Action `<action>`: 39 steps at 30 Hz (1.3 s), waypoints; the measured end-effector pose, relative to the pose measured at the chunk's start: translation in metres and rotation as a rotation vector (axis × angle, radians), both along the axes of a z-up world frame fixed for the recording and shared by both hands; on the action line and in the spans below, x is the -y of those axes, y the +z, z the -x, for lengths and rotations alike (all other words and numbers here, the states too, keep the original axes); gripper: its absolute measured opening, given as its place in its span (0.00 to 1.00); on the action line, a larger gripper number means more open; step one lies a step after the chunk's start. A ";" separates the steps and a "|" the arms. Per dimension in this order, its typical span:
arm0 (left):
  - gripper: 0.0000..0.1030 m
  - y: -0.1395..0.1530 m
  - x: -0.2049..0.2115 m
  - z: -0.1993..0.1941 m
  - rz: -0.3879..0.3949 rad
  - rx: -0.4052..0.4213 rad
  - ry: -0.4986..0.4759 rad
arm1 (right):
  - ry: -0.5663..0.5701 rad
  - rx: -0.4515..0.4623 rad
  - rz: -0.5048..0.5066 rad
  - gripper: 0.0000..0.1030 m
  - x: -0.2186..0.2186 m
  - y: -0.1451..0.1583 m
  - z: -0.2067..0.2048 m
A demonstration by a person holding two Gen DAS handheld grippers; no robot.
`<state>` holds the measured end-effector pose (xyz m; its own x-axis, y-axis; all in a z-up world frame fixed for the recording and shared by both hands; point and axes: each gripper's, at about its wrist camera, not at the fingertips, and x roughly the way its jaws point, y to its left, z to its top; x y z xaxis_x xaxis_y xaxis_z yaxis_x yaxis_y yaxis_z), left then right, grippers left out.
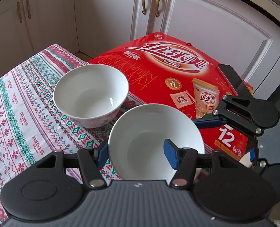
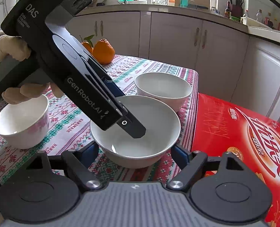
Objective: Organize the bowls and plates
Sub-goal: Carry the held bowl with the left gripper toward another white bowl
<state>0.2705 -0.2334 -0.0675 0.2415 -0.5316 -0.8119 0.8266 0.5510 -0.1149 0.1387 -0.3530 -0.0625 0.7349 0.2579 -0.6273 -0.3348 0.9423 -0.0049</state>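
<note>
A white bowl (image 1: 155,138) is near the table's right edge, seen tilted in the left wrist view. My left gripper (image 1: 137,154) straddles its near-left rim, one blue pad outside, one inside; whether it is clamped on the rim does not show. In the right wrist view the same bowl (image 2: 140,132) sits between my right gripper's (image 2: 135,154) wide-open fingers, which do not touch it. The left gripper's body (image 2: 73,71) reaches down into the bowl. A second white bowl (image 1: 90,94) (image 2: 162,89) stands behind on the patterned cloth. A third bowl with pink flowers (image 2: 22,123) stands at left.
A red drink carton (image 1: 177,71) (image 2: 244,138) lies against the table's right edge. Two oranges (image 2: 102,51) sit at the far end of the tablecloth (image 1: 16,113). White kitchen cabinets (image 2: 177,37) stand behind. The right gripper (image 1: 242,113) shows at right in the left wrist view.
</note>
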 end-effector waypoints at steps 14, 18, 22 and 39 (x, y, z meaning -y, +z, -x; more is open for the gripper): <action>0.58 0.033 -0.032 0.032 0.048 0.037 0.043 | 0.041 0.035 -0.007 0.84 -0.020 0.036 0.029; 0.58 0.040 -0.043 0.041 0.055 0.050 0.061 | 0.061 0.046 0.002 0.84 -0.030 0.045 0.036; 0.58 0.046 -0.056 0.048 0.066 0.059 0.080 | 0.080 0.054 0.009 0.84 -0.042 0.051 0.042; 0.58 0.064 -0.122 0.067 0.089 0.092 0.181 | 0.190 0.069 0.001 0.84 -0.094 0.067 0.046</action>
